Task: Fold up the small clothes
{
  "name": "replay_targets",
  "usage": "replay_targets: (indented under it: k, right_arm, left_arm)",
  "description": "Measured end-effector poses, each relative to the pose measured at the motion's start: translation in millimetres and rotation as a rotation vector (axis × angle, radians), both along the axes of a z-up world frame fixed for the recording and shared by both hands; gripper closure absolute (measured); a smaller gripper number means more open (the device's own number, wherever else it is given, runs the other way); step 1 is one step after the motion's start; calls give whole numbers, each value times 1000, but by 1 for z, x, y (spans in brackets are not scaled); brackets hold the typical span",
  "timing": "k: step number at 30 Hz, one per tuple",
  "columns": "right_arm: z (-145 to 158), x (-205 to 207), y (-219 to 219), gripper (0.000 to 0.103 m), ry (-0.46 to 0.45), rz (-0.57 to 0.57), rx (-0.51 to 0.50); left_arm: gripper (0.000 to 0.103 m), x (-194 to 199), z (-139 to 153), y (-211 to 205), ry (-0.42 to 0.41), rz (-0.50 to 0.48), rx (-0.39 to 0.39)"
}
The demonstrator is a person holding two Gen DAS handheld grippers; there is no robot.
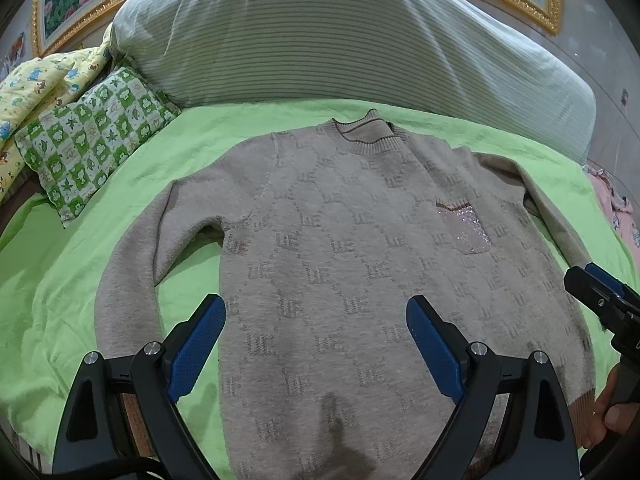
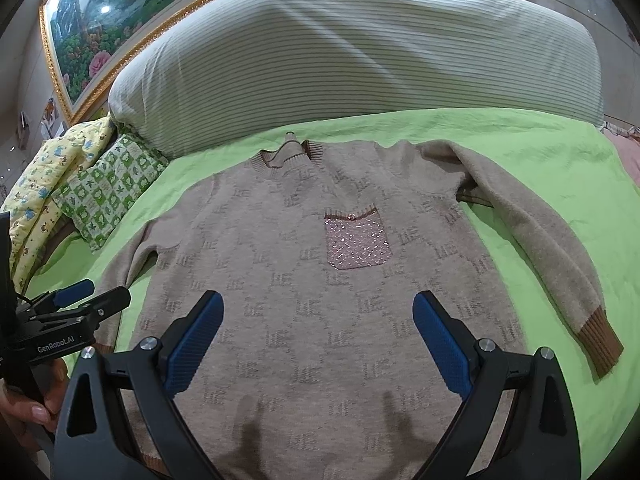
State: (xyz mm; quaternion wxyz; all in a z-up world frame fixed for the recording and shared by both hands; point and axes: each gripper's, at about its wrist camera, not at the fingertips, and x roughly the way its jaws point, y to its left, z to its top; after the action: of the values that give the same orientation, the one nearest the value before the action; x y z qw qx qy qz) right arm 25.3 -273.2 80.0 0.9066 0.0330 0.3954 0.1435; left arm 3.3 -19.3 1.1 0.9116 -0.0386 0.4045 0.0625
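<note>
Beige knit sweater (image 2: pixel 320 280) lies face up and flat on the green sheet (image 1: pixel 80 300), collar toward the striped pillow (image 1: pixel 340 40), sequinned pocket (image 2: pixel 357 242) showing, both sleeves spread out to the sides. Your left gripper (image 1: pixel 316 344) hangs above the lower body of the garment with its blue pads wide apart, holding nothing; your right gripper (image 2: pixel 318 340) does the same over the lower middle, jaws equally wide and empty. Judged step: start of the fold, no crease made yet. Next move likely calls for taking a sleeve: the one with the brown cuff (image 2: pixel 600 340) lies well out on the sheet to your right. Pinch only the sleeve knit, not the sheet beneath, then carry it across the chest. Thick fuzzy knit may slip from a shallow grip; bite deep.
</note>
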Motion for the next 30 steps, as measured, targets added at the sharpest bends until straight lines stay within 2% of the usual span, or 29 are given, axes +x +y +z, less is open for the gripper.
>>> replay_targets:
  k: [13,24,27,30]
  right_arm:
    - [-9,10,-15,7,31,-33,17]
    - [-13,25,-40,7,45,-77,9]
    - [-13,33,-55,7,46,-95,-5]
    - [-12,45,-87,7,44,-142,-45]
  left_arm:
    - [10,12,-9,-7,38,-13,-3]
    - [10,38,-19,-9,73,-4,-15]
    - [10,46,-22,-11,84,-2,-14]
    - [10,55,-26,-9,96,1,-11]
